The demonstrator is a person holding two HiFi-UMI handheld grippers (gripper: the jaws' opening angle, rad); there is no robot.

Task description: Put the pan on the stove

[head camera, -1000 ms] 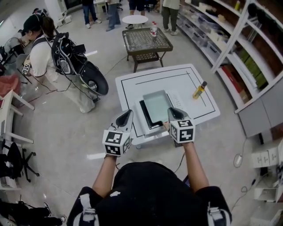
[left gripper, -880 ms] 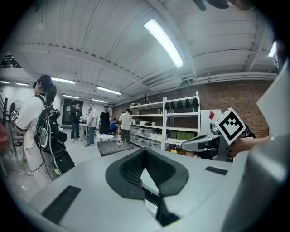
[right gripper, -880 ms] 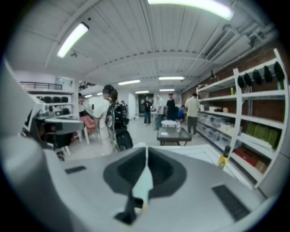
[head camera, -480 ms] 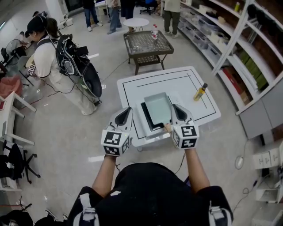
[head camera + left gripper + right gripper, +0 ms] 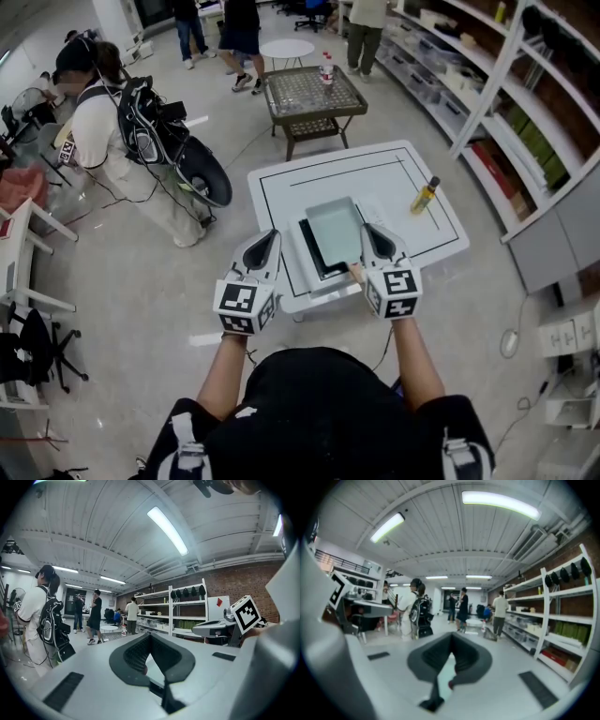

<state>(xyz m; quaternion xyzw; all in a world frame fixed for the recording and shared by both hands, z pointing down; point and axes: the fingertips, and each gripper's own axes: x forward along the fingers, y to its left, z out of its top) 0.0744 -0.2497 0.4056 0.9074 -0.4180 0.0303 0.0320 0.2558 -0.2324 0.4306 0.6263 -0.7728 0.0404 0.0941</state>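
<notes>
A pale green rectangular pan point(image 5: 334, 228) lies on the black stove top point(image 5: 312, 246) near the front of the white table point(image 5: 441, 234). My right gripper point(image 5: 367, 232) is just to the right of the pan, close to its edge, jaws shut; whether they pinch the rim I cannot tell. In the right gripper view the shut gripper point(image 5: 452, 639) shows a strip of the pan point(image 5: 446, 679) below the jaws. My left gripper point(image 5: 270, 238) hangs over the table's front left edge, left of the stove, shut and holding nothing, as the left gripper view point(image 5: 149, 637) also shows.
A yellow oil bottle point(image 5: 424, 194) stands on the table's right side. Behind the table is a dark wicker coffee table point(image 5: 314, 94). Shelving point(image 5: 506, 103) runs along the right. A person with a backpack point(image 5: 112, 141) stands at the left, others further back.
Both grippers have stayed almost where they were beside the pan. The head view has shifted slightly, and people at the back have walked on.
</notes>
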